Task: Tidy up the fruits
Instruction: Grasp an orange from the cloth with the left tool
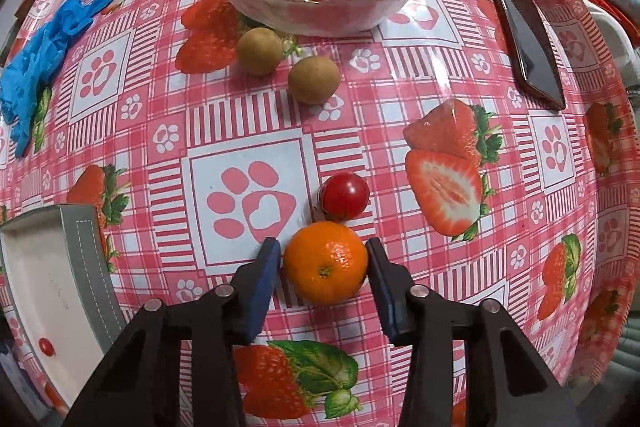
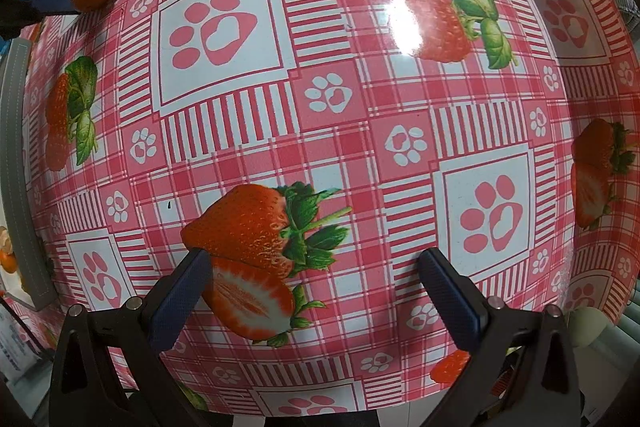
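Left gripper [image 1: 325,261] points down at the table [image 1: 400,99], its blue pads [image 1: 267,279] closed in on either side of an orange [image 1: 326,262]. The pads meet the orange's flanks or all but do; it looks gripped at its widest part, with the orange sitting on the cloth, not yet lifted.

Just ahead of the orange, touching it or nearly, lies a cherry tomato [image 1: 345,195]. Farther ahead two brown longans [image 1: 314,79] lie loose, and beyond them a glass bowl [image 1: 394,3] holds mixed fruit. That mix is likely why single fruits are out on the cloth: taken out for sorting.

Left of the gripper is a white tray [image 1: 86,255] with one small tomato inside, probably the sorting target. A blue glove [image 1: 44,51] lies far left, a phone [image 1: 528,43] far right; both clear of the work.

Right gripper [image 2: 316,279] hangs over bare cloth, jaws wide apart, nothing between them. It appears to be waiting.
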The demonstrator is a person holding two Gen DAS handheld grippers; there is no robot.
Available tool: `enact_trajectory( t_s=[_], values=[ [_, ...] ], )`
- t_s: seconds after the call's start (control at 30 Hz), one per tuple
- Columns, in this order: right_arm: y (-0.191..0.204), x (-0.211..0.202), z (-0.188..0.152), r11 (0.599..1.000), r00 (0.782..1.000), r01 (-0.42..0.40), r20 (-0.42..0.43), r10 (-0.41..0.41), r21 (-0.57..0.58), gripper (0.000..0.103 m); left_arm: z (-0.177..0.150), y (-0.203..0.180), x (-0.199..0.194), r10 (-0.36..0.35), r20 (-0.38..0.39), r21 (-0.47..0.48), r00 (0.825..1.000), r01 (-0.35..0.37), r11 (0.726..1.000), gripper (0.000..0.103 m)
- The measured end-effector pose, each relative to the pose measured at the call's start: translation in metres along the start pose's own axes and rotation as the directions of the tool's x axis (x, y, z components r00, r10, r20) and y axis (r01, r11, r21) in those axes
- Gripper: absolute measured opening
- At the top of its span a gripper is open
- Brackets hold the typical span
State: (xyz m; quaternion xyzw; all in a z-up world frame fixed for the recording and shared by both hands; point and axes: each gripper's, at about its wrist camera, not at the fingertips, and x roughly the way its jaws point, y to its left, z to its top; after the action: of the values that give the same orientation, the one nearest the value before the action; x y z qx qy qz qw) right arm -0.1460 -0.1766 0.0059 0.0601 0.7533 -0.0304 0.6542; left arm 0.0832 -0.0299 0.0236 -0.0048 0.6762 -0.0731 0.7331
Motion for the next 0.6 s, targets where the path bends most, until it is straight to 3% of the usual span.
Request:
enact_trajectory(
  t_s=[0.17, 0.6],
  values=[
    [-0.001, 0.001, 0.001, 1.000, 1.000, 0.000, 0.004, 0.000, -0.002, 0.103, -0.004, 0.003, -0.002, -0.012, 0.002, 0.014, 1.000, 0.012, 1.000, 0.042],
    [0.001, -0.002, -0.005, 1.000, 0.999, 0.001, 0.035, 0.000, -0.006, 0.103, -0.065, 0.014, -0.008, -0.027, -0.016, 0.081, 1.000, 0.028, 0.996, 0.042]
  ],
)
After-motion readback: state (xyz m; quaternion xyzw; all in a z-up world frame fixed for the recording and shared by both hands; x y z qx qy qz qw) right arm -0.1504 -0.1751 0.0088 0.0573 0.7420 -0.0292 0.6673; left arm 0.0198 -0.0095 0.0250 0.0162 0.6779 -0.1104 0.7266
